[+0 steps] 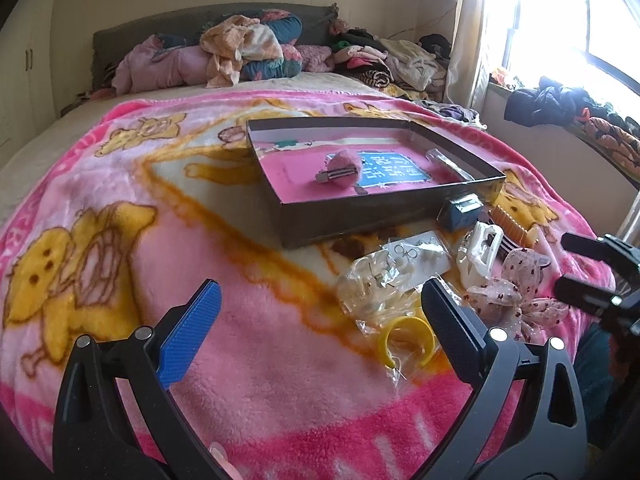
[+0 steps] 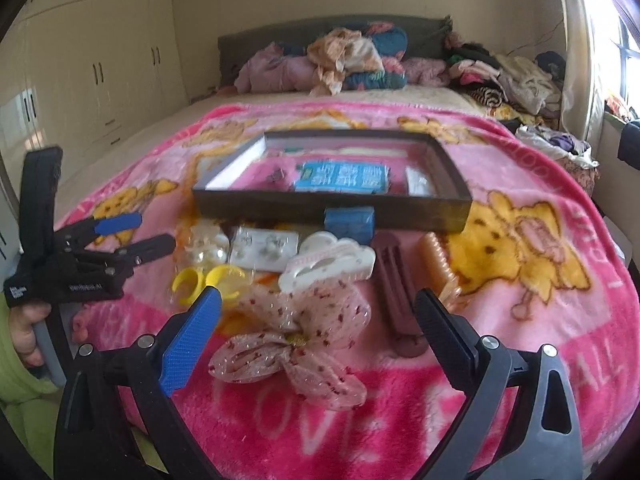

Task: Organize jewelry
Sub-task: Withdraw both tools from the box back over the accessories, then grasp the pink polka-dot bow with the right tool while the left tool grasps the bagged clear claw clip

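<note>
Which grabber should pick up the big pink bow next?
Probably the right gripper. Its open fingers already straddle the pink bow. The left gripper, also open, sits nearer the yellow hoop earrings, with the bow off to its side.

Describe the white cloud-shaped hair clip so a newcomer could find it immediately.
Start at the shallow dark cardboard box on the pink cartoon-print fleece blanket. Just in front of it, below the small blue block, lies the white cloud-shaped plastic hair clip. Unlike the brown ridged clip to its right, it is white with scalloped edges.
</note>
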{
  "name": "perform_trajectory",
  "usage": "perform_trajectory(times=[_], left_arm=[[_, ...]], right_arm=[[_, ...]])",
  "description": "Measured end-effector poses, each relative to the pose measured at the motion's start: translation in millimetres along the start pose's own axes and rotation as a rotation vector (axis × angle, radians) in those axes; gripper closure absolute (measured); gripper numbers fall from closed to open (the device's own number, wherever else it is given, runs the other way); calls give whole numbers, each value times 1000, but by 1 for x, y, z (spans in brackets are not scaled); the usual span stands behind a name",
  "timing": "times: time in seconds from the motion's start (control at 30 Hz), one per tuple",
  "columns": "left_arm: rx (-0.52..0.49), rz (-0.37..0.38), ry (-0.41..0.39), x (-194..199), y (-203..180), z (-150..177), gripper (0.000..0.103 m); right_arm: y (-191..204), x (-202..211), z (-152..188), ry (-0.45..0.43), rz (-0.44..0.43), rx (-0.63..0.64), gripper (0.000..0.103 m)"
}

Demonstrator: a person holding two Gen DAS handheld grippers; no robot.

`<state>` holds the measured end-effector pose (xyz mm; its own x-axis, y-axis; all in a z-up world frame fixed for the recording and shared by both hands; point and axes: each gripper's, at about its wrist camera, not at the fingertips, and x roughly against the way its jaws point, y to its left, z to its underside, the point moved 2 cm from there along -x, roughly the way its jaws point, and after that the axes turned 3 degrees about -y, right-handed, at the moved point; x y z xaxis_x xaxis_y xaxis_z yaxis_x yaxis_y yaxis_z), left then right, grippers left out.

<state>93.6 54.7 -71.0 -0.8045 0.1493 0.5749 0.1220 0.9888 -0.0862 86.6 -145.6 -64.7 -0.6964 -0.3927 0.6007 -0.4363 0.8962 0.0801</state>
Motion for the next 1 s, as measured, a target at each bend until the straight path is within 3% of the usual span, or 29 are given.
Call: perform_trajectory(times=[0.23, 0.43, 0.47, 0.6, 0.73, 0.83, 0.97, 1.0], left_arm=[[-23, 19, 23, -18, -8, 0, 12], [-19, 41, 43, -35, -14, -4, 12], [-14, 46, 49, -37, -15, -4, 12], [-2, 68, 65, -43, -16, -4, 12], [-5, 76, 72, -46, -17, -5, 25], [0, 82, 87, -49, -17, -4, 36], [-6, 94, 88, -49, -17, -4, 63], [-11, 96, 87, -48, -18, -4, 65]], right_arm=[[-3, -23, 4, 92, -3, -34, 14], [-2, -38, 8, 154, -30, -50, 31], [-2, -38, 9, 156, -34, -51, 36], [6, -38, 10, 157, -58, -22, 74], [11, -31, 6, 126, -44, 5, 89], [11, -27, 5, 110, -45, 4, 90], [14, -21, 4, 91, -44, 13, 92], [14, -19, 3, 87, -45, 12, 92]])
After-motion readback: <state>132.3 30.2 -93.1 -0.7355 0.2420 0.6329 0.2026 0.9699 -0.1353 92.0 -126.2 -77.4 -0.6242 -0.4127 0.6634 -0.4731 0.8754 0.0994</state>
